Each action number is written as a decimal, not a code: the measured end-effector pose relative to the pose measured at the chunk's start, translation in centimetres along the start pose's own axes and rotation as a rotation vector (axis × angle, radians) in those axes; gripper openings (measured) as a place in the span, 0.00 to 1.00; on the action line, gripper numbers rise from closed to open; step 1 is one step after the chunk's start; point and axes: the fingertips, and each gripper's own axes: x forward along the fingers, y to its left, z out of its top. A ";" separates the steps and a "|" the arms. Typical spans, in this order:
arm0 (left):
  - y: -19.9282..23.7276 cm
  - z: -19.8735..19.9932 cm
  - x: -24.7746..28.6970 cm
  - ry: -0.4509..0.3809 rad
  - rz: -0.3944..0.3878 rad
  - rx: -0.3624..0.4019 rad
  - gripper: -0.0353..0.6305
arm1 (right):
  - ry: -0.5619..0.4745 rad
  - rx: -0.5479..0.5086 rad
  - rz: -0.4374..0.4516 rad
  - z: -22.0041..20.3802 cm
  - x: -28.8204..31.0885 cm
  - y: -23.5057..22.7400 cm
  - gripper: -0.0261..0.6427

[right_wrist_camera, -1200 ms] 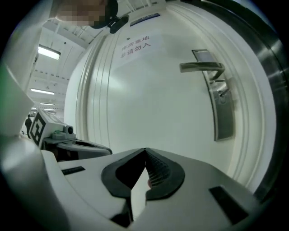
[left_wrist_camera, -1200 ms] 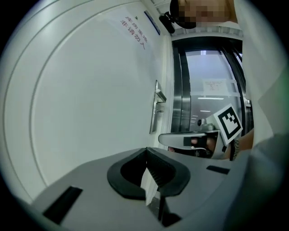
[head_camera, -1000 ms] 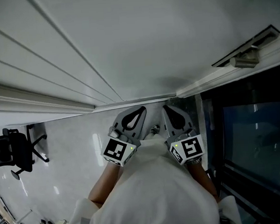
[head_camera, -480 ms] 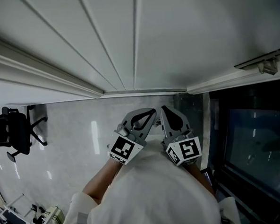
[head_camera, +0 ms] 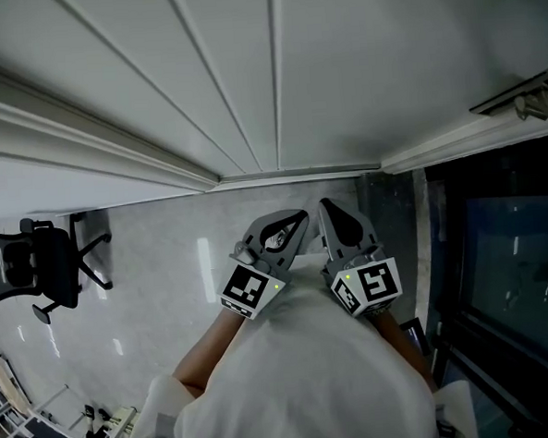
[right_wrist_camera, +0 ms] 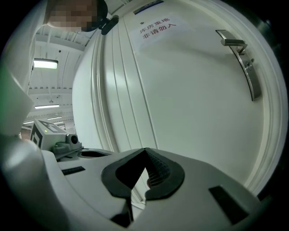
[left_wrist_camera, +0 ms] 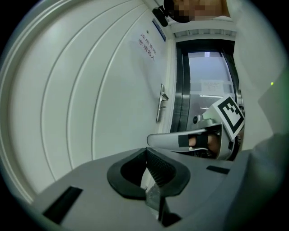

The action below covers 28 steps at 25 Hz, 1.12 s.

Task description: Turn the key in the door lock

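Observation:
A white panelled door (head_camera: 274,74) fills the head view, with its silver lever handle (head_camera: 531,103) on a long plate at the far right. The same handle (right_wrist_camera: 244,58) shows up and to the right in the right gripper view, and farther off, the handle (left_wrist_camera: 161,103) in the left gripper view. I can make out no key. My left gripper (head_camera: 297,219) and right gripper (head_camera: 329,206) are held side by side near my chest, pointing at the door and well short of it. Both are shut. The right gripper (right_wrist_camera: 145,151) holds nothing. A small pale glint sits in the left gripper's (left_wrist_camera: 146,151) slit; I cannot tell what it is.
A dark glass panel (head_camera: 500,274) stands to the right of the door frame. A black office chair (head_camera: 36,270) is on the glossy marble floor (head_camera: 166,276) at the left. A notice with red print (right_wrist_camera: 156,27) is stuck high on the door.
Both grippers have shifted together a little to the right and toward the door. The handle now sits farther right in the head view. The jaws stay shut.

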 end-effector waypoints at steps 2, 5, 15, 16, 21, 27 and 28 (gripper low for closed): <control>0.3 0.1 -0.1 -0.003 0.004 -0.004 0.06 | -0.005 -0.004 0.004 0.2 0.2 0.3 0.04; 0.9 0.1 -0.2 -0.011 0.013 -0.023 0.06 | -0.010 -0.016 0.011 0.8 0.4 1.0 0.04; 0.1 -0.9 0.7 0.017 -0.054 -0.044 0.06 | 0.005 -0.005 -0.044 -0.3 -0.5 0.0 0.04; 0.0 -0.8 0.8 0.016 -0.061 -0.045 0.06 | 0.002 0.000 -0.053 -0.3 -0.6 -0.3 0.04; -1.6 -1.5 2.7 0.068 -0.146 -0.030 0.06 | 0.024 0.060 -0.088 -0.9 -0.9 -2.2 0.04; -1.7 -1.6 2.9 0.067 -0.156 -0.044 0.06 | 0.027 0.047 -0.065 -0.7 -0.3 -2.2 0.04; -1.5 -1.7 2.9 0.065 -0.147 -0.048 0.06 | 0.027 0.051 -0.062 -0.7 -0.2 -2.3 0.04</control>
